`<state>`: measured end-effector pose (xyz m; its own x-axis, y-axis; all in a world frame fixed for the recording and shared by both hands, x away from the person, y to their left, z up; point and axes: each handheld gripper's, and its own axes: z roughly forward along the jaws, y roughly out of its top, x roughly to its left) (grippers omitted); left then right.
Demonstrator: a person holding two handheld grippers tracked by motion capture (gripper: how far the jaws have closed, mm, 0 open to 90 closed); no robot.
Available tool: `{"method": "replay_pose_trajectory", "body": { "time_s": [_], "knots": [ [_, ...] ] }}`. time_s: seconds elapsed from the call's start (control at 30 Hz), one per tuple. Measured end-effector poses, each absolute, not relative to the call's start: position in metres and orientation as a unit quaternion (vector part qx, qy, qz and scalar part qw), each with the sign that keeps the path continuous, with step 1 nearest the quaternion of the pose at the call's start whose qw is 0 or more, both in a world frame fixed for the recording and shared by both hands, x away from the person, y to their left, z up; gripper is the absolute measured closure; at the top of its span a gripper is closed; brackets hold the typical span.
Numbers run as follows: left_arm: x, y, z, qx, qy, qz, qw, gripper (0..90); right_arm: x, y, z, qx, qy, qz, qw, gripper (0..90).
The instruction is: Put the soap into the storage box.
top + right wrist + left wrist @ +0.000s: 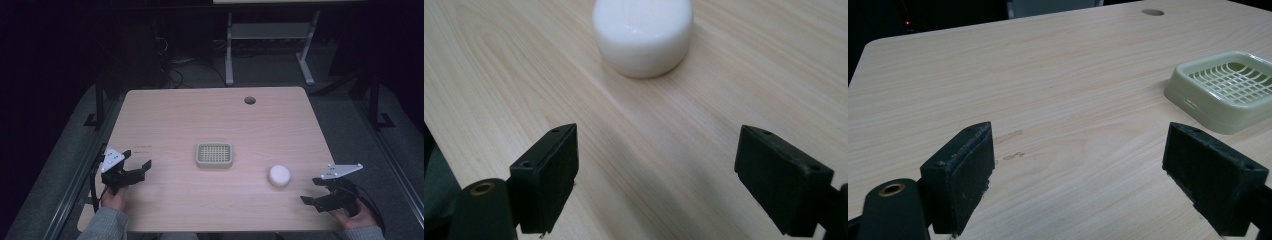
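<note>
Nearest, at the bottom of the high view, two hands in grey sleeves are holding black two-jaw grippers over the pale wood-grain table (165, 210). The left gripper (141, 167) is sitting at the lower left of the frame, its jaws spread wide and holding nothing; in the left gripper view the left gripper (1078, 170) is showing bare tabletop between its black pads. The right gripper (312, 190) is hovering at the lower right, by the table's near edge, its jaws likewise standing wide apart and empty, as the right gripper view is confirming for the right gripper (656, 175). Just beyond it, toward the frame's centre right, a small white round puck-shaped object (279, 175) is resting on the table, lying near the gripper but apart from it; in the right gripper view it (643, 34) is sitting at the top centre, ahead of the open jaws. Farther in, at the middle of the table, a pale green square plastic tray with a grid-patterned top (214, 155) is lying flat, appearing at the right edge (1228, 90) in the left gripper view. Farthest, a round hole (249, 100) is showing near the table's far edge.
</note>
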<state>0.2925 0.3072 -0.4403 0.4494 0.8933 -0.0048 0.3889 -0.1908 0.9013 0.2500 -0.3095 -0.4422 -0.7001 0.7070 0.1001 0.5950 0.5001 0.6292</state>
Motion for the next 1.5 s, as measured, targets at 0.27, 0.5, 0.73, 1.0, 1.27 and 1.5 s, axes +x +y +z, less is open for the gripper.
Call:
{"method": "replay_pose_trajectory", "body": {
  "time_s": [0.27,0.5,0.73,1.0,1.27,1.5],
  "knots": [
    [0.295,0.301,-0.44,0.727,0.437,0.282,0.448,12.9,0.256,-0.306,-0.434,0.383,0.863,0.321,0.077,16.0],
    [0.295,0.302,-0.44,0.726,0.435,0.289,0.448,12.9,0.262,-0.299,-0.423,0.378,0.872,0.302,0.077,15.9],
    [0.296,0.306,-0.439,0.72,0.444,0.297,0.444,12.9,0.272,-0.286,-0.408,0.358,0.888,0.279,0.081,15.9],
    [0.295,0.305,-0.44,0.725,0.442,0.293,0.44,12.9,0.287,-0.269,-0.4,0.349,0.897,0.261,0.073,15.9],
    [0.293,0.304,-0.44,0.727,0.44,0.295,0.437,12.9,0.302,-0.247,-0.394,0.328,0.911,0.242,0.066,15.9],
    [0.293,0.306,-0.439,0.72,0.448,0.298,0.439,12.9,0.315,-0.234,-0.398,0.324,0.92,0.214,0.053,15.8]
  ]
}}
